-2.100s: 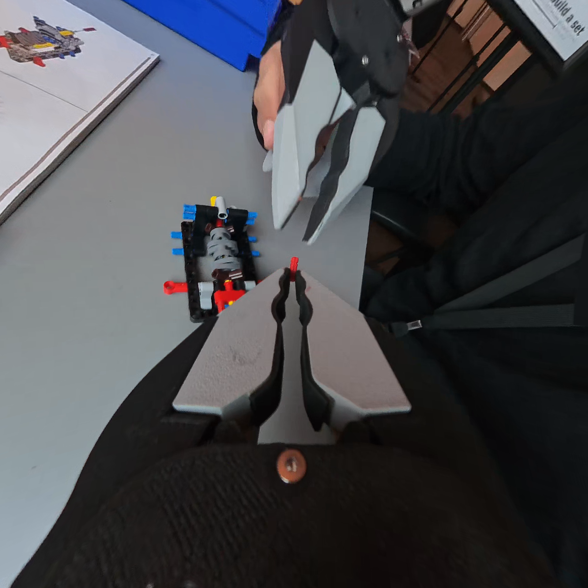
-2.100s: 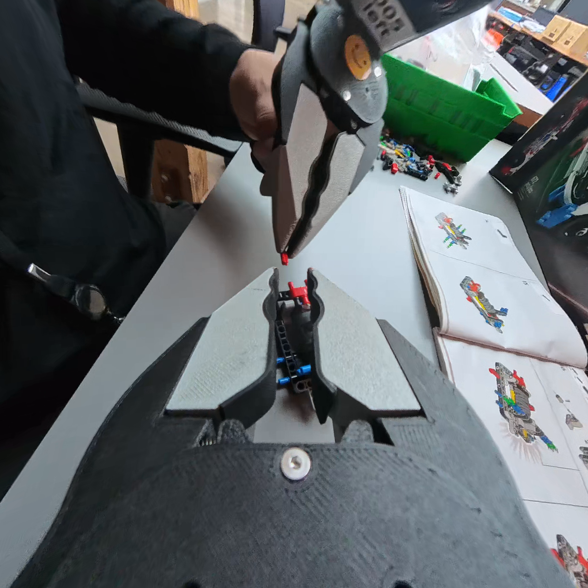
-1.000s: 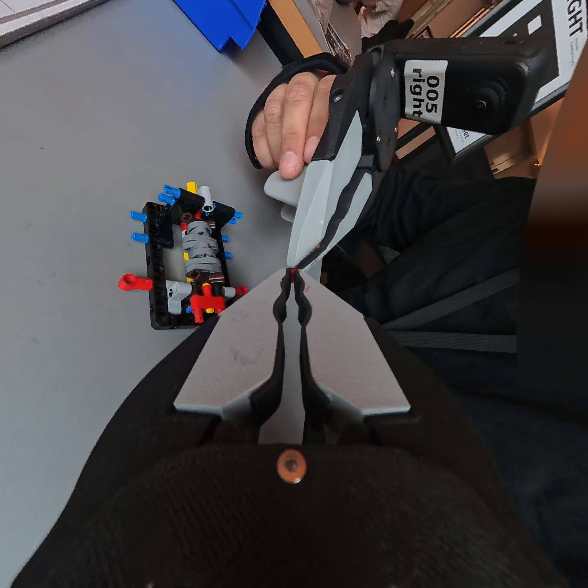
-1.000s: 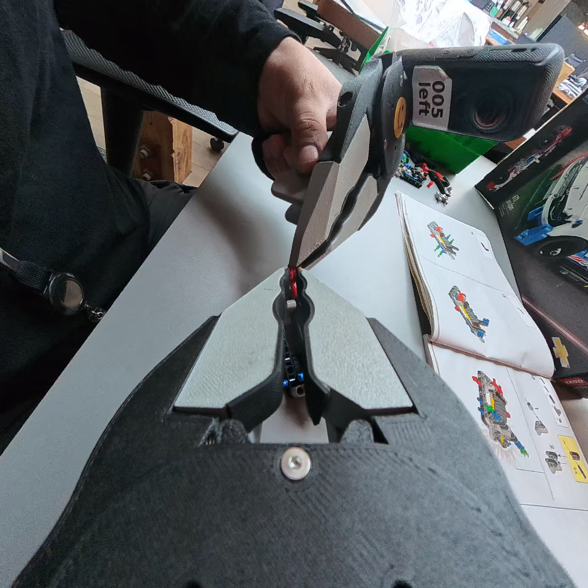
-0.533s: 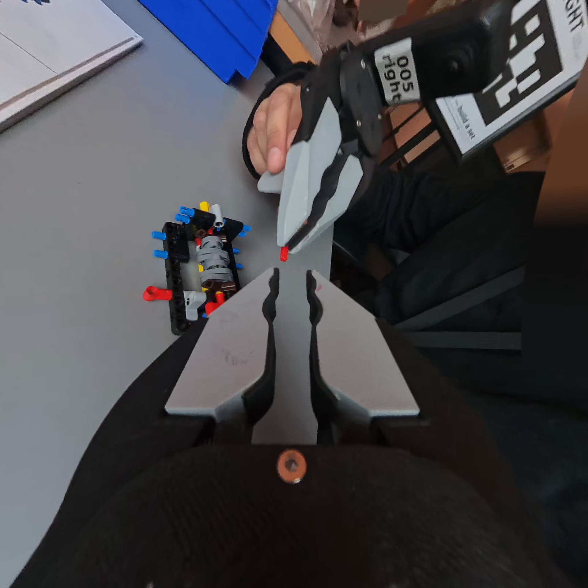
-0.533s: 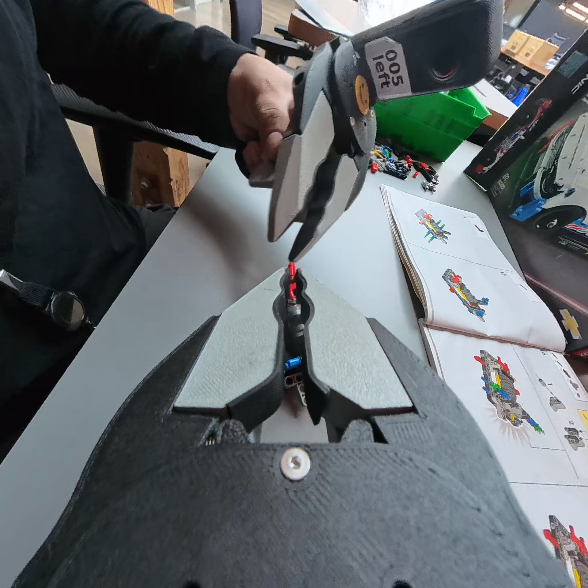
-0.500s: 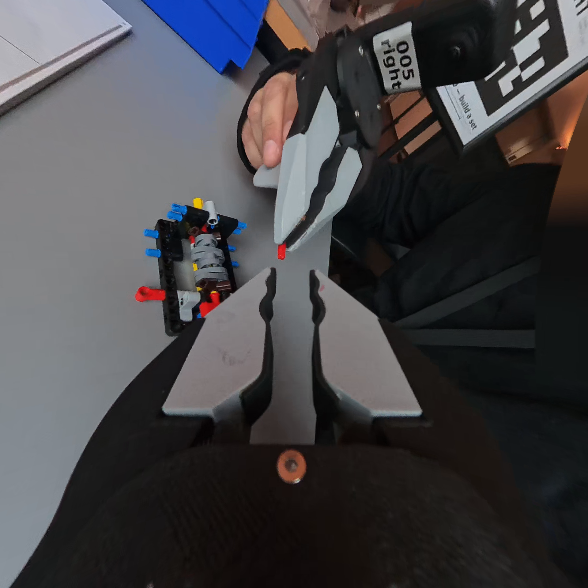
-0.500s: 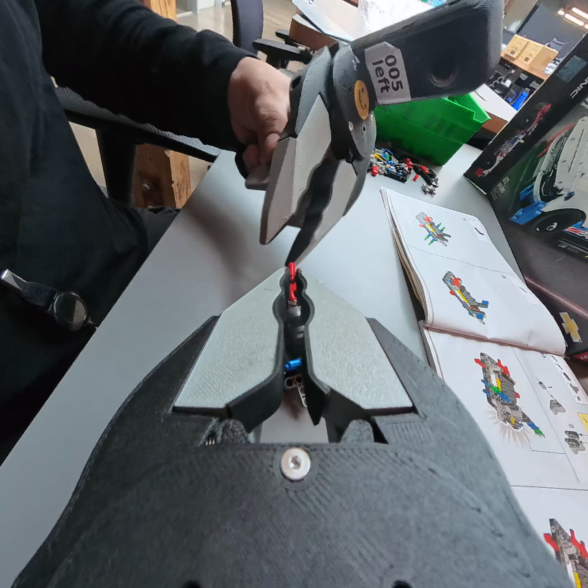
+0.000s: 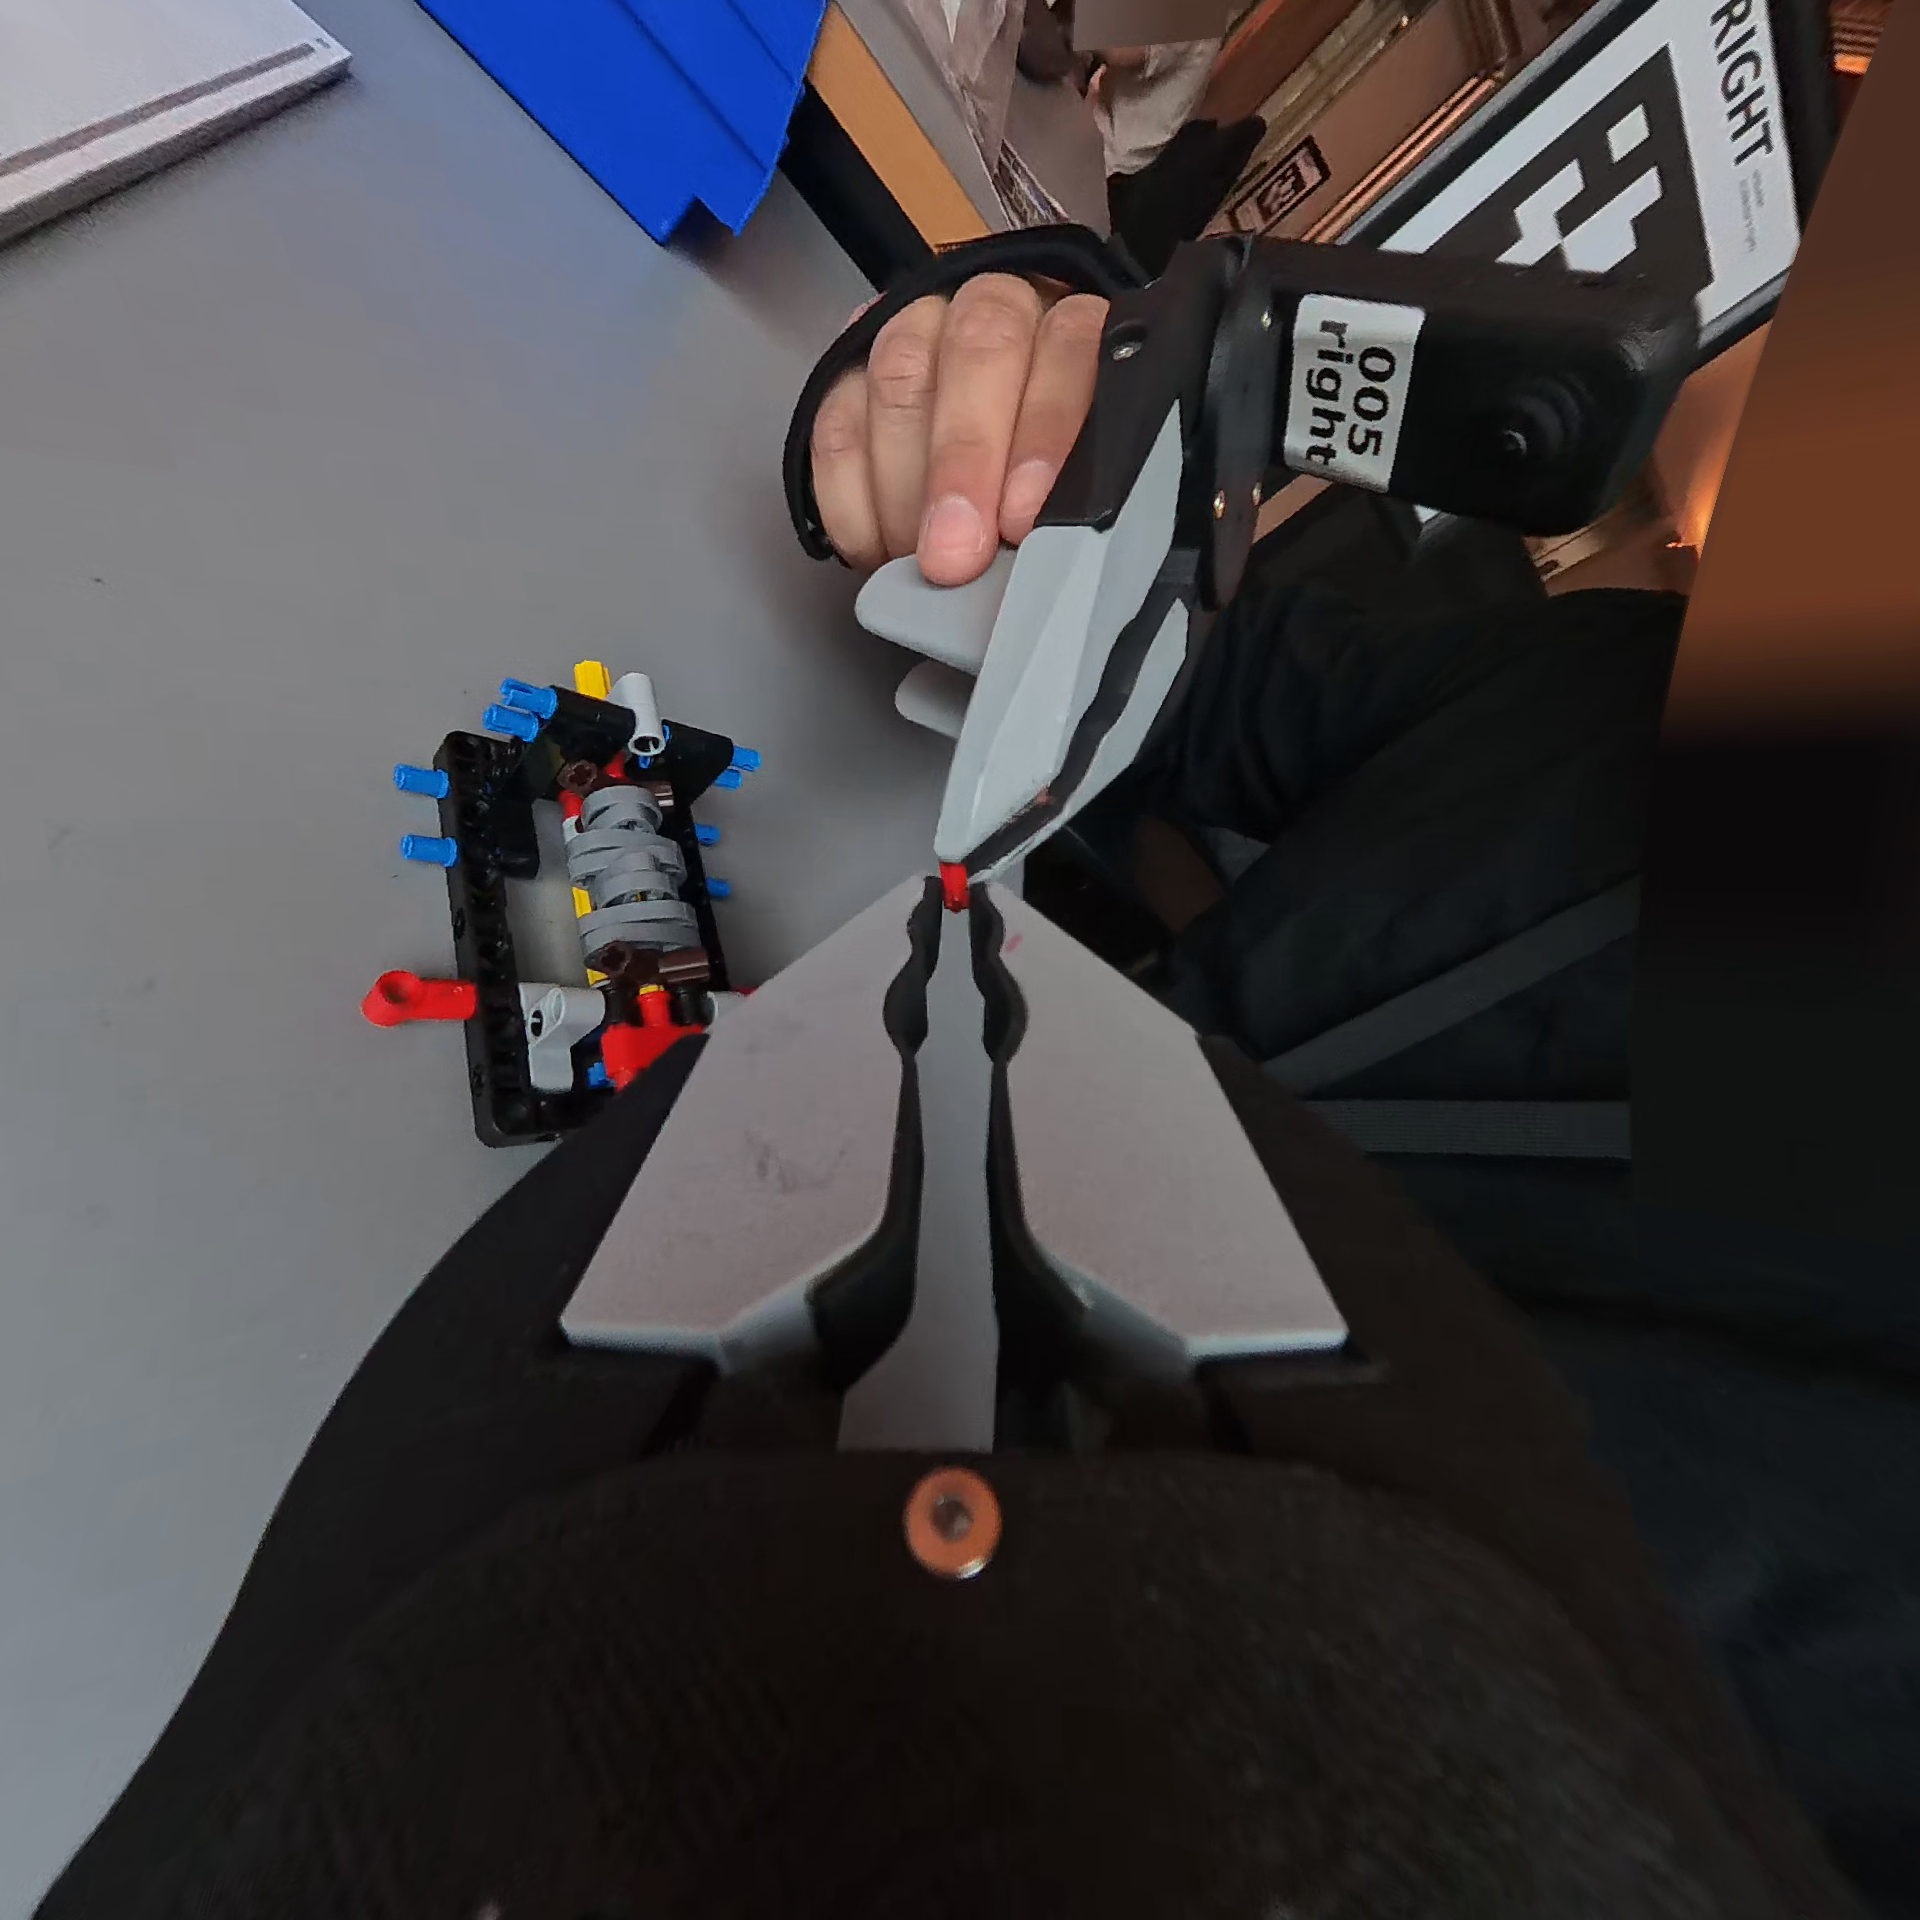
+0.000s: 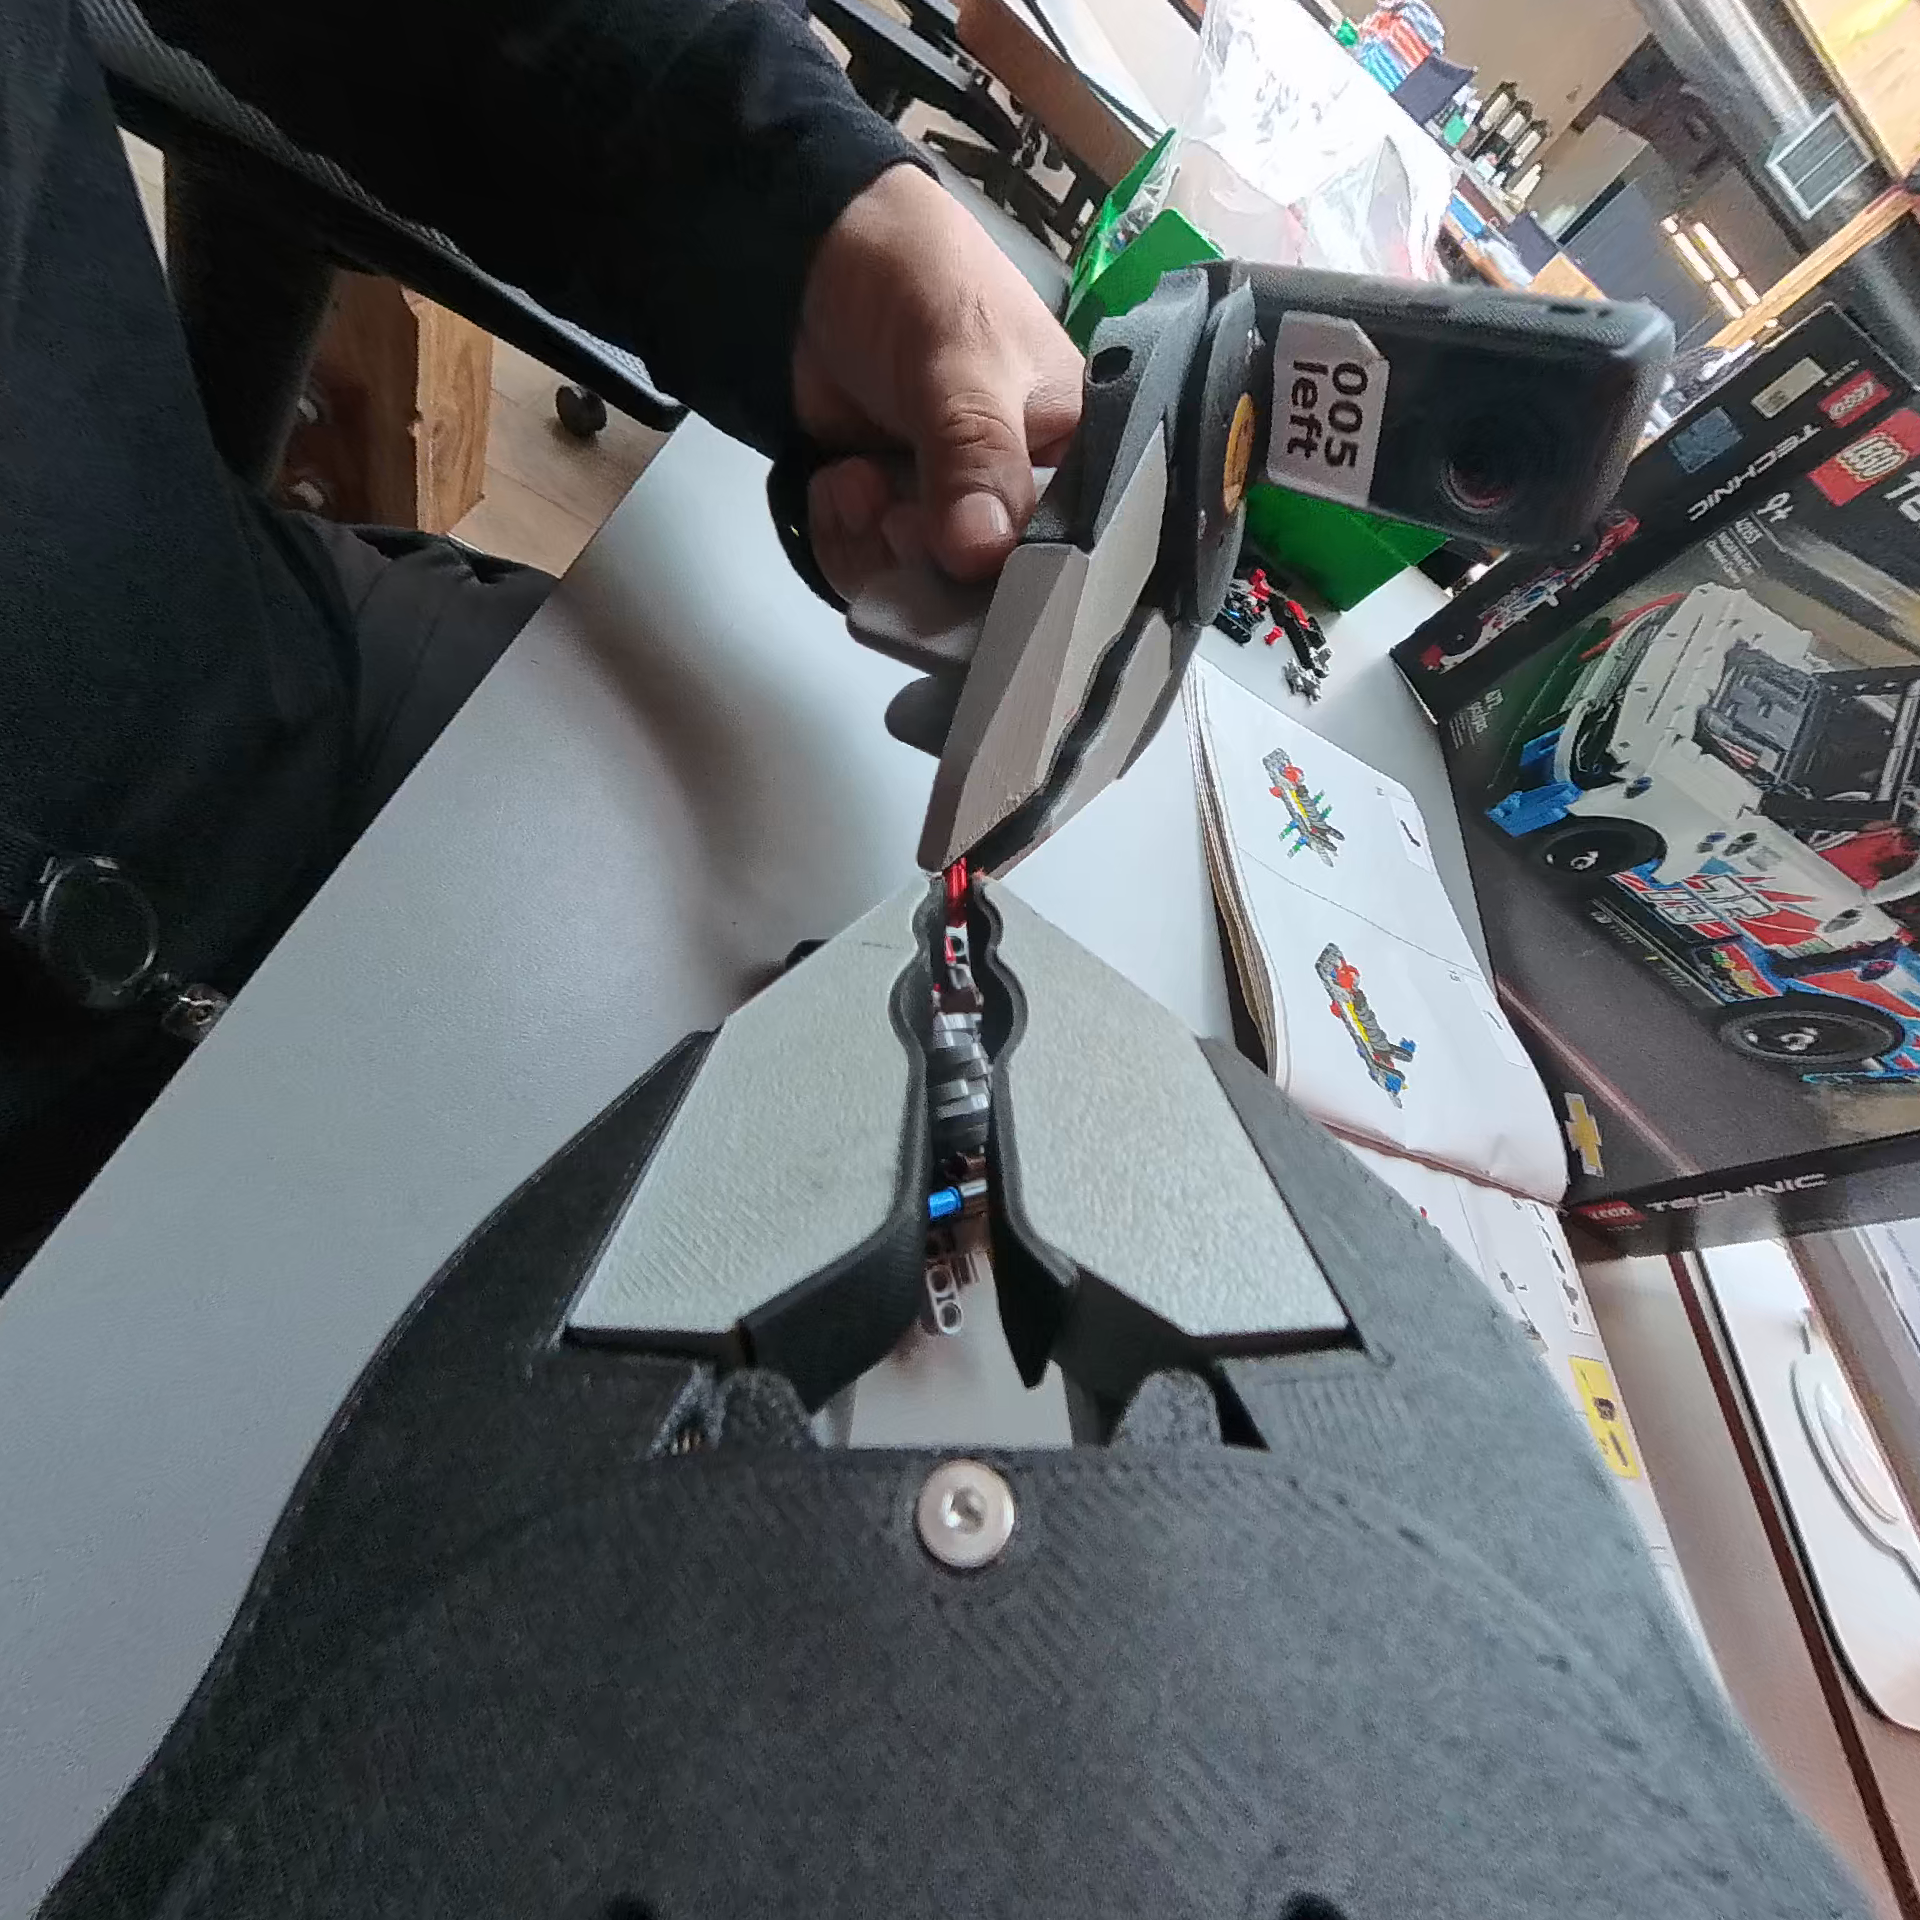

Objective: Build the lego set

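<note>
A small red pin [image 9: 953, 891] is pinched between both grippers' tips, in the air above the table's near edge. My left gripper [image 9: 953, 909] is shut on one end. My right gripper [image 9: 982, 857] comes down from above, shut on the other end. In the right wrist view the pin [image 10: 954, 912] sits at my right gripper's tips [image 10: 954, 899], with the left gripper [image 10: 961, 868] meeting it from above. The partly built model [image 9: 582, 914], a black frame with grey gears and blue and red pins, lies on the grey table [image 9: 239, 520] left of the grippers. It also shows through the finger gap [image 10: 956, 1049].
An open instruction booklet [image 10: 1340, 883] and the set's box [image 10: 1714, 779] lie to the right. A green bin [image 10: 1320, 540] and loose pieces [image 10: 1268, 613] are farther back. A blue bin [image 9: 644, 94] and a booklet corner [image 9: 125, 114] are at the far side. The person's dark clothing [image 10: 208, 520] borders the table edge. Less than 4 cm separates the two grippers' tips.
Half a second ago my left gripper was open and apart from the right one, which held the pin. The two tips have now met and the left has shut on the pin.
</note>
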Demonstrator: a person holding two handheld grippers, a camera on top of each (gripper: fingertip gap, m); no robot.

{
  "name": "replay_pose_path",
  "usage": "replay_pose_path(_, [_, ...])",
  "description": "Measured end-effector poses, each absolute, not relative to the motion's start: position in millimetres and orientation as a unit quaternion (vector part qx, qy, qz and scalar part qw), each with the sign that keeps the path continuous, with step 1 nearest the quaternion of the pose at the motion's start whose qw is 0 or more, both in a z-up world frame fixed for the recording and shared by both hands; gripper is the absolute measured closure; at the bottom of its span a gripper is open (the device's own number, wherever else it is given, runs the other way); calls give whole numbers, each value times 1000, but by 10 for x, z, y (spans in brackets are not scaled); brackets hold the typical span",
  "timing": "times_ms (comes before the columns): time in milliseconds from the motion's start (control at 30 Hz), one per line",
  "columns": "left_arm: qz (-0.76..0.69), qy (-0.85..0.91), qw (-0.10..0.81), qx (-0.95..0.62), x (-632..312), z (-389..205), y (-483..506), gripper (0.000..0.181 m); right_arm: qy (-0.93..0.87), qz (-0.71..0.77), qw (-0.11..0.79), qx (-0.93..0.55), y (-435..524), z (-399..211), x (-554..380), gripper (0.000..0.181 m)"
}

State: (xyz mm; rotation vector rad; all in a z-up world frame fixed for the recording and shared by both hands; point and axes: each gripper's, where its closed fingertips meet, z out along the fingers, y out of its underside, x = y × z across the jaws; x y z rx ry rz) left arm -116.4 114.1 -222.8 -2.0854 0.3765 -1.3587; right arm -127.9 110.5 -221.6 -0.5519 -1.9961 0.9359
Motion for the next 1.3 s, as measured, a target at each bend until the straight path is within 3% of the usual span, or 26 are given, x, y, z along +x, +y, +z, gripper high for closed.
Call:
replay_pose_path(133, [-471,171,341,-796,-1183,-2218,1170,179,-793,378,417,-232,1138,-2233,-1297,179])
replay_pose_path(567, [-227,329,473,-785,-1178,-2103,1204,179,-738,530,277,-312,1181,-2091,-1251,177])
replay_pose_path(1300, [-207,334,496,-774,-1166,-2090,1220,179,-744,521,296,-295,1173,-2086,-1240,181])
